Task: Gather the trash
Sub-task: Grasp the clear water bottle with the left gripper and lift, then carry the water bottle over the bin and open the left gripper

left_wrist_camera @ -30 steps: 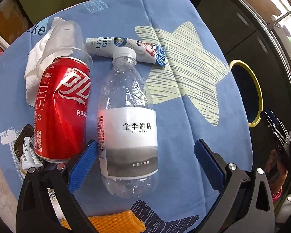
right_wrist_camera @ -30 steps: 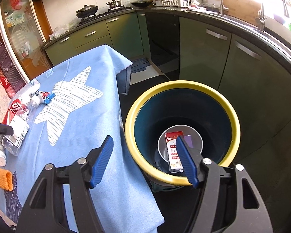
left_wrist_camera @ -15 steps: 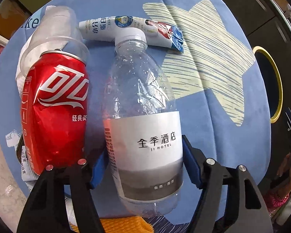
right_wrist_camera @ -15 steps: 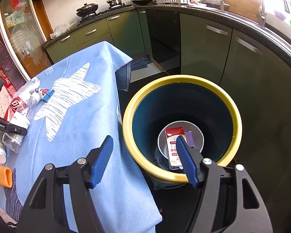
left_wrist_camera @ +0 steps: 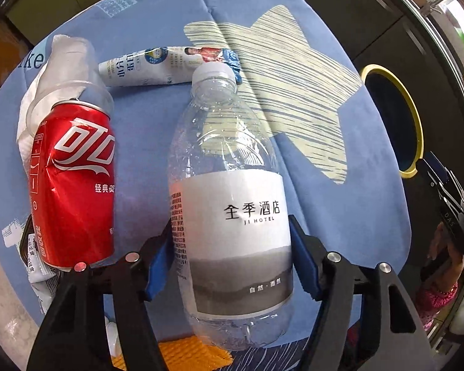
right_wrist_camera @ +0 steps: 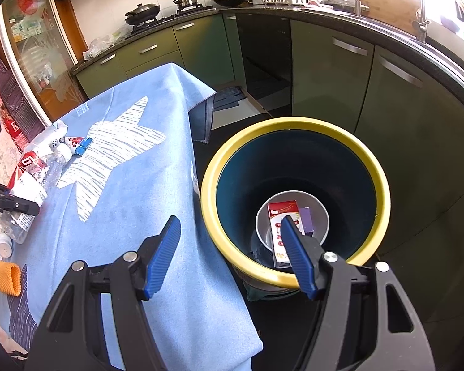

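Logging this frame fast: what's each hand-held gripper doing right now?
Left hand-held gripper: closed on the clear water bottle.
Right hand-held gripper: open, holding nothing, above the yellow-rimmed bin.

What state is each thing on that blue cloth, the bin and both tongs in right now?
Water bottle: capped, empty, gripped by left tongs.
Red can: dented, lying down.
Tube: lying flat, squeezed.
Bin: open, holding a carton.
Right tongs: open, empty.
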The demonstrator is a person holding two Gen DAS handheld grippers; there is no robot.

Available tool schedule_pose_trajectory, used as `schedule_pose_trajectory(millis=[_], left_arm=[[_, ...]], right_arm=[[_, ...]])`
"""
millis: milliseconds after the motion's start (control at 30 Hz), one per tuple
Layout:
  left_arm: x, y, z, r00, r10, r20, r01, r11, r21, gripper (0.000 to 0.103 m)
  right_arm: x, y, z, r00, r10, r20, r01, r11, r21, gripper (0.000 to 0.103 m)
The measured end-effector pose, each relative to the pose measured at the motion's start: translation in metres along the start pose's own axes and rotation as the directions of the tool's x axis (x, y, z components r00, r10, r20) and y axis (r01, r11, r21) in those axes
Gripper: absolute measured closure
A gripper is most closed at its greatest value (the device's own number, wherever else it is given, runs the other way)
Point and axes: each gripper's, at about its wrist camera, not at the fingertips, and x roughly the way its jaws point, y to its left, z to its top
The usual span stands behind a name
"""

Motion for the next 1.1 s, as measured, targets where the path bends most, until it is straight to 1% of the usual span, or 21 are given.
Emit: schedule_pose_trajectory(millis=[100, 300, 333, 533, 733, 933, 1100], left_arm=[[-0.012, -0.012, -0.007, 1.000, 0.003, 0.025, -0.004, 0.999, 0.041, 0.036], [-0.031, -0.035, -0.021, 0.999, 0.005, 0.048, -0.011, 0.994, 0.111, 0.037], [-0.034, -0.039, -0.018, 0.999, 0.007, 0.049, -0.013, 0.993, 0.118, 0.037], [-0.042, -0.052, -0.025, 0.998, 0.000, 0.065, -0.010, 0.989, 0.147, 0.037], [-0.053, -0.057, -0.025, 0.996, -0.009, 0.094, -0.009, 0.983, 0.184, 0.037], [-0.063, -0.063, -0.027, 0.994, -0.027, 0.107, 0.006, 0.980, 0.199, 0.037], [-0.073, -0.087, -0.024, 0.990, -0.064, 0.126, 0.030, 0.966, 0.256, 0.037]], right_arm=[[-0.001, 0.000, -0.001, 1.000, 0.000, -0.001, 0.000, 1.000, 0.000, 0.039], [-0.002, 0.000, -0.003, 1.000, 0.001, -0.005, -0.001, 1.000, 0.003, 0.039], [-0.002, 0.000, -0.004, 1.000, 0.002, -0.005, -0.002, 1.000, 0.003, 0.039], [-0.002, -0.001, -0.004, 1.000, 0.005, -0.005, -0.005, 1.000, 0.001, 0.039], [-0.004, -0.002, -0.004, 1.000, 0.007, 0.000, -0.007, 1.000, 0.004, 0.039], [-0.011, -0.004, -0.004, 1.000, 0.005, 0.015, -0.005, 1.000, 0.004, 0.039], [-0.029, -0.015, -0.006, 0.999, -0.025, 0.045, 0.024, 1.000, 0.020, 0.039]])
